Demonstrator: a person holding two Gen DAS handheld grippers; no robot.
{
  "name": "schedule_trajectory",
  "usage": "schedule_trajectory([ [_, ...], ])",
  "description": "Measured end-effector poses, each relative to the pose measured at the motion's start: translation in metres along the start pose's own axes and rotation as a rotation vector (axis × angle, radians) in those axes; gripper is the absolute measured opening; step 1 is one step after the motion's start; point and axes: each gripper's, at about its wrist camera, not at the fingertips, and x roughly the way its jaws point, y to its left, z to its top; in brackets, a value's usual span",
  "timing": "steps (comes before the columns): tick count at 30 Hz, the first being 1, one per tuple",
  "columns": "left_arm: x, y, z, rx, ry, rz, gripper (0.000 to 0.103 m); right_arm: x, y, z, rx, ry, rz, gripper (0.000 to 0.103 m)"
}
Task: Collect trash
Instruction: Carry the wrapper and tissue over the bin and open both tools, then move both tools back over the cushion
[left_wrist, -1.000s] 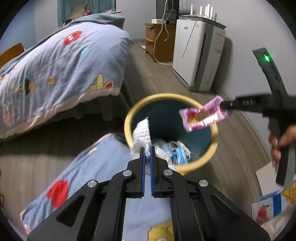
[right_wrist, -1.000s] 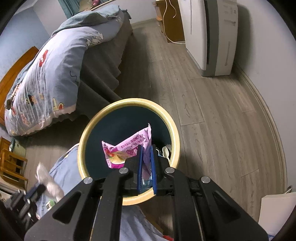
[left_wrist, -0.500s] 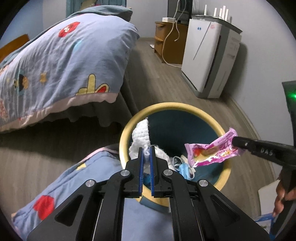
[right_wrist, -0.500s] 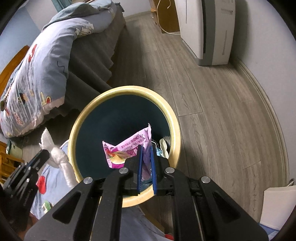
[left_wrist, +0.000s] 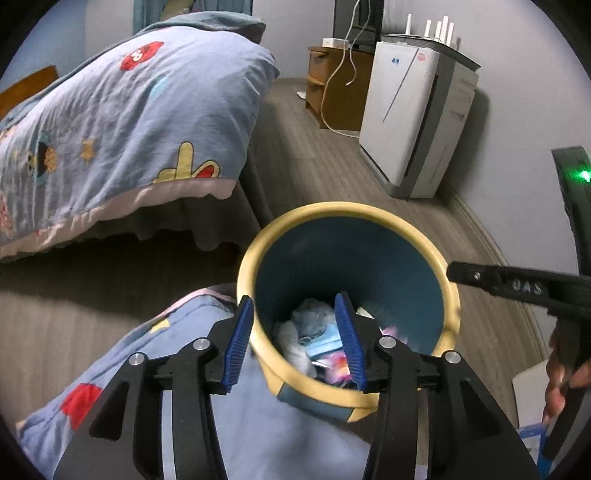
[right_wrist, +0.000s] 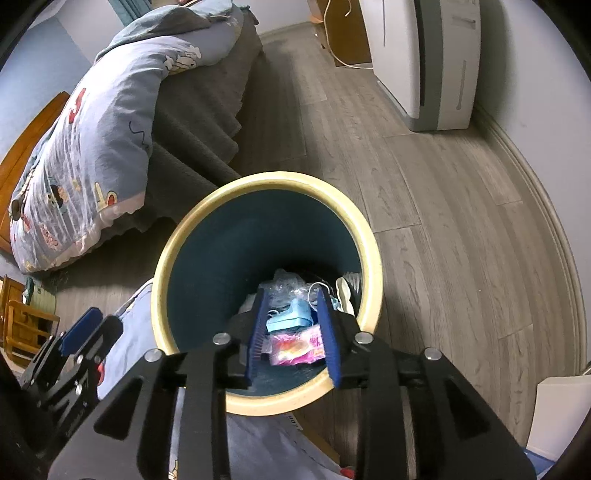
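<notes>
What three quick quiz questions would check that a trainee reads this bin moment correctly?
1. True or false: the pink wrapper lies inside the bin.
2. The right gripper is: A) shut on the wrapper, B) open and empty, C) out of view.
3. Fill in: the left gripper hangs open over the bin's ____.

Key: 1. True, beside a blue mask. 2. B; its jaws have just been opening, nothing pressed between them. 3. Rim; its jaws have just been opening too.
</notes>
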Motion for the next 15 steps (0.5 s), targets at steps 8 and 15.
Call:
schedule_trajectory([
  [8,-0.046,0.020,-0.015,-0.011,-0.027,0.048,0.092,-0.013,0.016,0.003,-0.025,-0.042,0.023,0.076],
  [15,-0.106,0.060,-0.046,-0.090,-0.032,0.108,0.096,-0.036,0.047,0.000,-0.109,-0.105,0.036,0.097],
])
